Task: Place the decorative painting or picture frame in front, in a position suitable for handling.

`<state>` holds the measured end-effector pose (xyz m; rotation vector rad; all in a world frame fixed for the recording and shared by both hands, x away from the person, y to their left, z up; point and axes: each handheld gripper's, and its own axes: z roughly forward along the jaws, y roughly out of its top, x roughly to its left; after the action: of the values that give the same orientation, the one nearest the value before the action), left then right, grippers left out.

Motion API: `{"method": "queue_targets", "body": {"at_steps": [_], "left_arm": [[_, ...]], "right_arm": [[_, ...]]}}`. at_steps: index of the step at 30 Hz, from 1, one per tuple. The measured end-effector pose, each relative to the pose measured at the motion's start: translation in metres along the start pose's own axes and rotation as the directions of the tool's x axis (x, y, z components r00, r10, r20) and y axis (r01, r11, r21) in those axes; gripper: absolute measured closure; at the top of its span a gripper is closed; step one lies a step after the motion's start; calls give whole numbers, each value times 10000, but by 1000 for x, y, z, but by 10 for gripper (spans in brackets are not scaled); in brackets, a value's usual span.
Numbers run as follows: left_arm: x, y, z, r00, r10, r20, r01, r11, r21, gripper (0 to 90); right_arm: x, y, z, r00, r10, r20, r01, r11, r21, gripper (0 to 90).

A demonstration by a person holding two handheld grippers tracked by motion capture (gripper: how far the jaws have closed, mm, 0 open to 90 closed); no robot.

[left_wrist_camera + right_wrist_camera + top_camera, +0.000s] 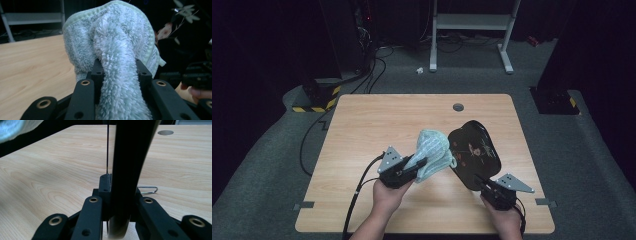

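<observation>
Left gripper was clenched on a bunched, pale-green towel, lifted above the table and touching the tray's face; soft and light, the towel seemed best held by its gathered middle. Right gripper clamped the near rim of the black lacquer tray, tilted up; stiff, glossy, probably slippery.

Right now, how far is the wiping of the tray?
Done: both grips are made. The right gripper clamps the tray by its edge, and the left gripper pinches the cloth. In hand: the cloth is at the tray's left side. Left: the wiping itself.
</observation>
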<state>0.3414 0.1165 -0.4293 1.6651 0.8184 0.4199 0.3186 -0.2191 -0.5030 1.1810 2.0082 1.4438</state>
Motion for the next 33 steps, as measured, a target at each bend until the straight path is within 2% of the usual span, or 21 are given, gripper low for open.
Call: {"method": "queue_targets", "body": {"at_steps": [4, 9, 10, 13, 14, 19, 20, 22, 23, 24, 26, 27, 28, 29, 31, 33], "left_arm": [[-9, 13, 11, 9992, 329, 241, -324, 9992, -218, 683], [-13, 25, 20, 9987, 477, 194, -469, 9981, -406, 685], [-15, 31, 24, 9983, 568, 155, -559, 9972, -506, 685], [-18, 36, 30, 9974, 712, 103, -707, 9966, -421, 686], [-21, 40, 38, 9965, 826, 81, -824, 9963, -260, 686], [-28, 45, 53, 9954, 937, 209, -938, 9956, 15, 697], [-33, 46, 59, 9944, 976, 397, -980, 9951, 85, 698], [-36, 47, 61, 9937, 997, 516, -1003, 9949, 91, 702], [-44, 48, 63, 9908, 1077, 815, -1089, 9940, 94, 704], [-44, 48, 63, 9908, 1077, 815, -1089, 9940, 94, 705], [-55, 49, 64, 9871, 1158, 1109, -1171, 9931, 52, 706], [-60, 49, 65, 9844, 1235, 1253, -1252, 9921, 60, 707], [-72, 49, 65, 9787, 1359, 1539, -1380, 9904, 27, 707], [-76, 49, 65, 9755, 1425, 1674, -1440, 9896, -33, 707], [-81, 49, 67, 9742, 1571, 1620, -1581, 9874, -64, 706], [-80, 49, 68, 9749, 1564, 1585, -1579, 9874, -34, 706]], "right_arm": [[0, -1, 0, 10000, 56, -9, -56, 10000, -69, 798], [0, -1, 1, 10000, 33, -27, -33, 10000, -87, 798], [0, -1, 1, 10000, 9, -29, -9, 10000, -88, 798], [1, -1, 1, 10000, 25, -20, -25, 10000, -95, 798], [1, 0, 2, 10000, 35, -26, -36, 9999, -94, 798], [1, 0, 3, 10000, -31, -34, 31, 10000, -83, 797], [2, 0, 3, 10000, -52, -23, 52, 10000, -63, 797], [2, -1, 3, 10000, -85, -26, 85, 10000, -27, 797], [1, -1, 3, 10000, -83, -29, 83, 10000, -20, 797], [1, -1, 3, 10000, -83, -29, 83, 10000, -20, 797], [2, 0, 3, 10000, -78, -33, 78, 10000, -16, 797], [2, 0, 3, 9999, -117, -34, 117, 9999, 14, 797], [2, 0, 3, 9999, -129, -38, 129, 9999, 19, 797], [2, 0, 3, 9999, -131, -42, 131, 9999, 22, 797], [2, 0, 4, 9999, -145, -55, 145, 9999, 33, 797], [2, 0, 4, 9999, -157, -59, 157, 9999, 36, 796]]}}
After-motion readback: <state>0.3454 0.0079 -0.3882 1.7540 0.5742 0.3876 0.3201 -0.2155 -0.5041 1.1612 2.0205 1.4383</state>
